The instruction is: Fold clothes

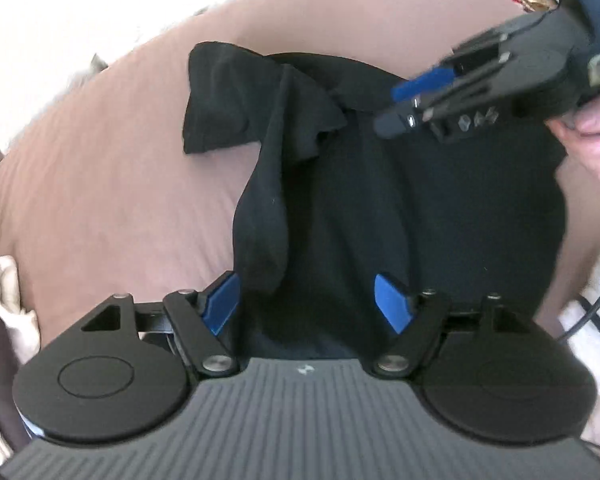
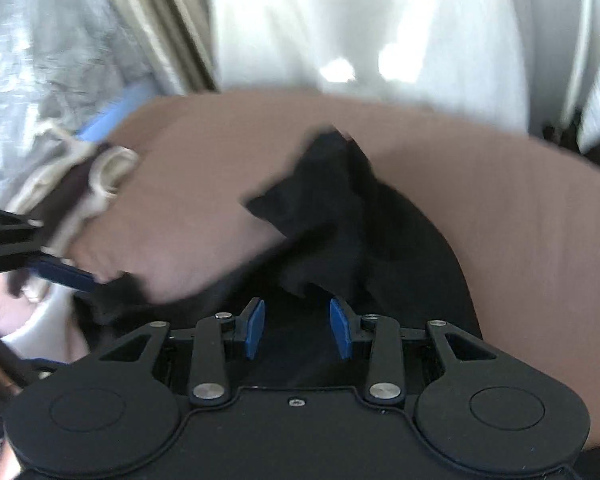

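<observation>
1. A black garment (image 1: pixel 380 208) is shown spread on a brown bedsheet (image 1: pixel 100 208); one sleeve (image 1: pixel 216 100) is seen folded inward, with a raised ridge of cloth running along the garment's left side.
2. In the right wrist view the same black garment (image 2: pixel 360 232) is seen bunched into a peak toward the middle of the bedsheet (image 2: pixel 540 220), its outline smeared by motion blur.
3. The left gripper (image 1: pixel 312 304) is shown released, its blue pads (image 1: pixel 224 304) spread wide on either side of the cloth; nothing is seen pinched between them. Whether the left pad touches the ridge cannot be told.
4. The right gripper (image 2: pixel 298 328) is likewise shown with its jaws parted, the blue pads (image 2: pixel 256 328) standing apart over the dark fabric and clasping nothing.
5. In the left wrist view the right gripper (image 1: pixel 412 100) is seen above the garment's far right part, held by a hand (image 1: pixel 592 144) cut off at the frame edge.
6. Pale bundled cloth (image 2: pixel 100 176) lies at the left edge of the bedsheet; its nature cannot be made out.
7. The near hem of the garment is hidden behind both gripper bodies.
8. No legible writing is shown; a small mark on the left gripper's housing cannot be read.
</observation>
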Motion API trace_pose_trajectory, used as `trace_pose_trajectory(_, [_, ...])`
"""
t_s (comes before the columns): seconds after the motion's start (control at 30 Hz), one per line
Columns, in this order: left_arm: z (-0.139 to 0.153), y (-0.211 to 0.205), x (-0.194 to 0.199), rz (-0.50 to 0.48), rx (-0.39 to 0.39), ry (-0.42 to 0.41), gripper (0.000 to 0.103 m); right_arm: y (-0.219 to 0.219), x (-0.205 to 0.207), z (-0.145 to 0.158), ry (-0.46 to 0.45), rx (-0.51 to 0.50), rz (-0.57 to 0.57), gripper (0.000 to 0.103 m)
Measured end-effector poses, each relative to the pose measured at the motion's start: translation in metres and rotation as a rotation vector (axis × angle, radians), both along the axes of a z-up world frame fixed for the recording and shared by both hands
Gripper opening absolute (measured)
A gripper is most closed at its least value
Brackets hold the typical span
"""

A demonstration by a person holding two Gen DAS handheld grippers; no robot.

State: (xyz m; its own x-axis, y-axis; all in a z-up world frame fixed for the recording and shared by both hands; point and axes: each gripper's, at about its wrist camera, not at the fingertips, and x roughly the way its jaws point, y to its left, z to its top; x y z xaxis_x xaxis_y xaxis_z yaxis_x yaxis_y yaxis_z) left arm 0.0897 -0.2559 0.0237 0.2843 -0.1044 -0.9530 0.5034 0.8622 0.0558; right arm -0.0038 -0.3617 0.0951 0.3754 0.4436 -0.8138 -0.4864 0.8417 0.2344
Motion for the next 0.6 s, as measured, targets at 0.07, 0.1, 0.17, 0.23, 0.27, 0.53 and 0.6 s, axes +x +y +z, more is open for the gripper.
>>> trace_pose_trajectory(0.07, [-0.016,-0.014,0.013,-0.033,0.034,-0.003,0.073,-0.004,0.006,-0.021,-0.009,-0.054,-0.015,0.041])
trace_pose_trajectory(0.1, [-0.022,-0.020,0.015,-0.040,0.044,0.011,0.069,-0.009,0.006,-0.027,-0.016,-0.056,-0.026,0.041])
trace_pose_trajectory(0.17, [-0.032,-0.027,0.021,-0.050,0.066,0.048,0.060,-0.022,0.010,-0.042,-0.005,-0.070,-0.067,0.041])
trace_pose_trajectory(0.23, [-0.037,-0.026,0.026,-0.062,0.092,0.086,0.046,-0.032,0.004,-0.045,-0.058,-0.096,-0.062,0.042])
trace_pose_trajectory(0.27, [-0.039,-0.024,0.023,-0.070,0.101,0.095,0.043,-0.035,0.003,-0.049,-0.076,-0.090,-0.047,0.042])
trace_pose_trajectory(0.53, [-0.055,-0.017,0.042,-0.026,0.072,0.030,0.043,-0.013,0.009,-0.065,-0.151,-0.083,0.074,0.042])
trace_pose_trajectory(0.6, [-0.058,-0.019,0.052,-0.014,0.017,-0.005,0.044,-0.007,0.009,-0.065,-0.188,-0.095,0.099,0.042])
